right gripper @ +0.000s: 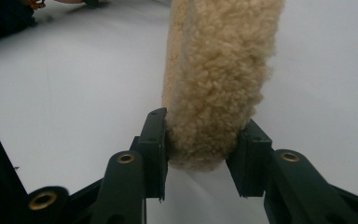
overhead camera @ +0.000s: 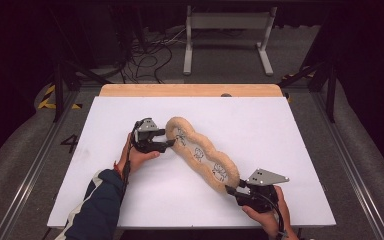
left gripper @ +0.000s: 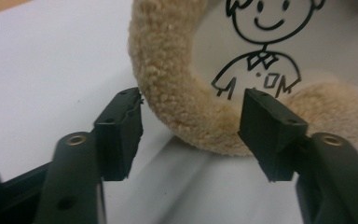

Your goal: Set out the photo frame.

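High view: a long, fleecy tan cushion with stick-figure drawings on its pale middle panel lies slantwise across the white table, one end toward the far left, the other toward the near right. The left claw sits at the far-left end and the right claw at the near-right end, one at each tip, probably so the soft piece can be lifted or stretched evenly without sagging to one side.

In the left gripper view the jaws stand fairly wide, straddling the curved fleecy rim; the left jaw is at the outer edge of the fleece, the other is over the printed panel, and I cannot tell whether they press yet, so this looks like a grip not yet made.

In the right gripper view the jaws squeeze the cushion's end from both sides, the fleece bulging between them, so this claw holds it. That end stands on edge, which suits a pinch across its thickness.
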